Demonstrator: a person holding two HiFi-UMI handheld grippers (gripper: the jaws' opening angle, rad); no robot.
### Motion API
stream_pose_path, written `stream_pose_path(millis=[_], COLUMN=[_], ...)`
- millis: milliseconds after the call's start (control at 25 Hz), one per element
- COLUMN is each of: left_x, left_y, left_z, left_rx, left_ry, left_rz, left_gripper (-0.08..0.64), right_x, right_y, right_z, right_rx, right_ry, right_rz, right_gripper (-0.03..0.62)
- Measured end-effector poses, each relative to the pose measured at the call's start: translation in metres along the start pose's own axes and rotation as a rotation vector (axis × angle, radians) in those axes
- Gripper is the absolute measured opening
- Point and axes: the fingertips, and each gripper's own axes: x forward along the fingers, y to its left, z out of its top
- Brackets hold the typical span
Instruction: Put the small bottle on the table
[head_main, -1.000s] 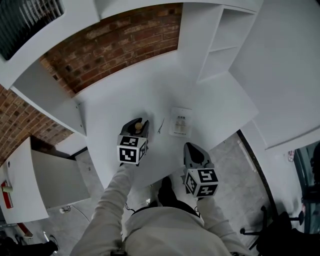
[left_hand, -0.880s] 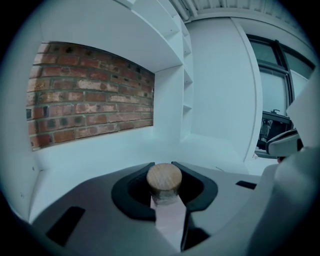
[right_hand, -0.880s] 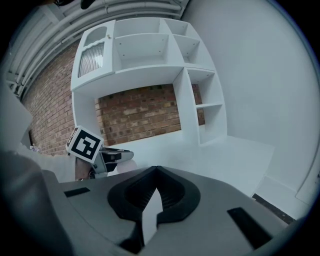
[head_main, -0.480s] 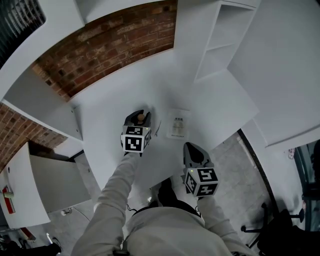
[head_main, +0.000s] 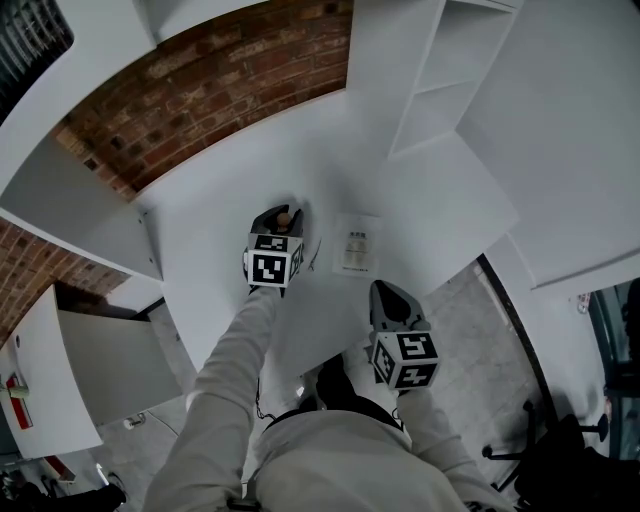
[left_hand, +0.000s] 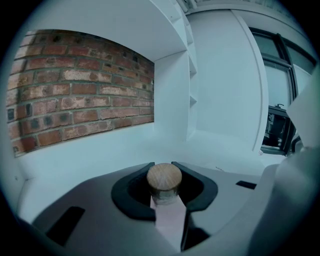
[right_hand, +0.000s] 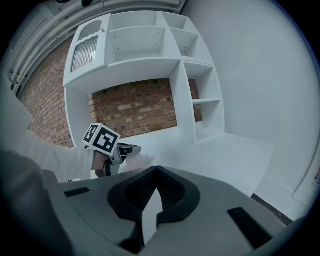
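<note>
A small bottle (left_hand: 164, 180) with a round wooden stopper stands upright between the jaws of my left gripper (left_hand: 163, 167), which is shut on it. In the head view the left gripper (head_main: 281, 221) is held over the middle of the white table (head_main: 420, 205), and the bottle's stopper (head_main: 284, 217) shows at the jaw tips. I cannot tell whether the bottle touches the tabletop. My right gripper (head_main: 387, 299) hangs near the table's front edge. In its own view the right gripper (right_hand: 156, 171) is shut with nothing in it.
A white printed card (head_main: 357, 243) lies on the table right of the left gripper, with a thin dark stick (head_main: 315, 256) between them. A white shelf unit (head_main: 440, 70) stands at the back right. A brick wall (head_main: 220, 90) backs the table.
My left gripper has carried the bottle away from the person, farther in over the table. The right gripper has barely moved.
</note>
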Motion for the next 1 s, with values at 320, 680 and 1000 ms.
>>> stream_pose_path(millis=[320, 680, 1000], left_x=[0.014, 0.031, 0.04], left_y=[-0.002, 0.0, 0.0], left_z=[-0.004, -0.005, -0.006], left_rx=[0.028, 0.059, 0.033], left_ry=[0.025, 0.036, 0.042], left_rz=[-0.005, 0.006, 0.01], left_gripper=[0.115, 0.115, 0.117], right_x=[0.001, 0.002, 0.003], right_y=[-0.004, -0.011, -0.008], right_z=[0.0, -0.001, -0.004], right_rx=[0.001, 0.003, 0.007], right_ry=[0.003, 0.005, 0.014], right_rz=[-0.012, -0.03, -0.017], right_gripper=[0.028, 0.028, 0.028])
